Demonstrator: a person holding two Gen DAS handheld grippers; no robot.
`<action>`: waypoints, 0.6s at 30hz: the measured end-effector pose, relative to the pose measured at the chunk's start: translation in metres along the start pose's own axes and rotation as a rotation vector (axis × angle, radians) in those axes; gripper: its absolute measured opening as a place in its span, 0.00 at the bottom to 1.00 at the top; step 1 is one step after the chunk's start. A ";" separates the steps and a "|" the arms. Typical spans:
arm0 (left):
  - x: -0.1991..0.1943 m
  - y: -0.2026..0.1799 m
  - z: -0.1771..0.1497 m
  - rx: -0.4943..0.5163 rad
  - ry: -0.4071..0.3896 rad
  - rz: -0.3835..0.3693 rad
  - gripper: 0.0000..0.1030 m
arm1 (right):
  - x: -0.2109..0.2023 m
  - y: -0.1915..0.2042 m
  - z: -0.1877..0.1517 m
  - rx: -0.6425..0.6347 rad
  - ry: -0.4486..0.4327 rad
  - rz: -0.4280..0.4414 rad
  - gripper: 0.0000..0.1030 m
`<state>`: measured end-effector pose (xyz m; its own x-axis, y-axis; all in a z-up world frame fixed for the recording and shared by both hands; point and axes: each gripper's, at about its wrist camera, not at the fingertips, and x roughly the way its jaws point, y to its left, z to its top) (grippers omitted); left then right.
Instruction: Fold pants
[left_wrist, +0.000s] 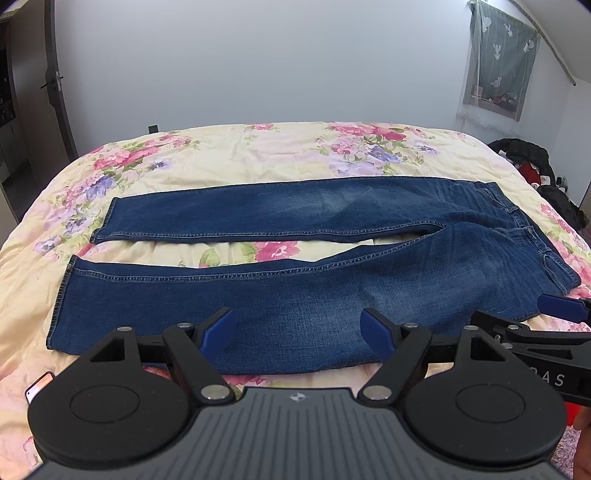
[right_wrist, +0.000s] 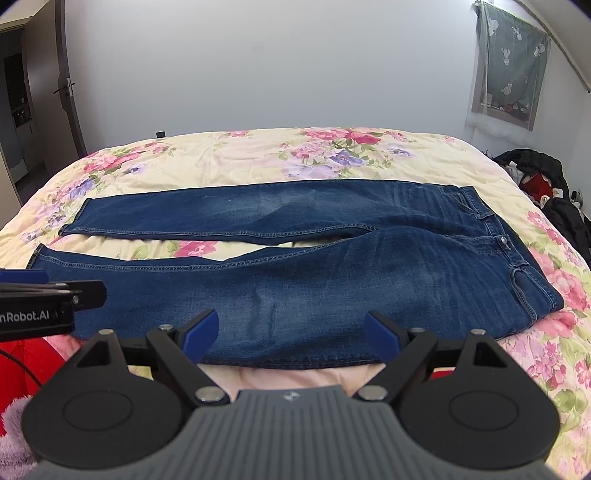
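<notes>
Floral bedding (left_wrist: 258, 155) covers the bed on which everything rests, with a plain pale wall behind it and a curtained window (left_wrist: 498, 59) up toward the waistband side. Blue jeans (left_wrist: 295, 295) lie flat across the quilt, front up, legs stretched away from the waistband (left_wrist: 532, 236) and parted in a narrow V, so that a strip of flowers shows between them. Spread this way, the pants appear ready for the first fold, probably one leg over the other; nothing is folded yet.

Both tools hang just off the near edge of the jeans, touching no cloth. The left gripper (left_wrist: 297, 328) sits toward the hem end, its blue pads spread wide apart and empty. The right gripper (right_wrist: 291, 328) sits closer to the waistband, its jaws likewise parted and holding nothing. Placed side by side along the near leg, they seem set to pinch its outer seam at two spots, which would keep the denim from sagging when lifted.
</notes>
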<state>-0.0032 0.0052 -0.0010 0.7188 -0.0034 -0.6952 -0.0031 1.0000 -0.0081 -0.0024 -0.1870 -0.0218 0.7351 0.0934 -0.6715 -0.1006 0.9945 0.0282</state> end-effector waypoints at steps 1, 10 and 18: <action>0.001 0.000 0.000 0.003 0.002 0.002 0.88 | 0.000 -0.001 0.000 -0.001 -0.004 -0.001 0.80; 0.015 0.011 0.007 0.083 -0.080 0.072 0.80 | 0.003 -0.036 -0.005 -0.031 -0.145 0.017 0.80; 0.075 0.037 0.014 0.269 0.022 -0.091 0.58 | 0.046 -0.096 0.008 -0.112 -0.109 -0.020 0.80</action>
<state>0.0603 0.0418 -0.0428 0.6923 -0.0904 -0.7159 0.2473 0.9617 0.1178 0.0470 -0.2776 -0.0494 0.8055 0.0845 -0.5865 -0.1552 0.9853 -0.0712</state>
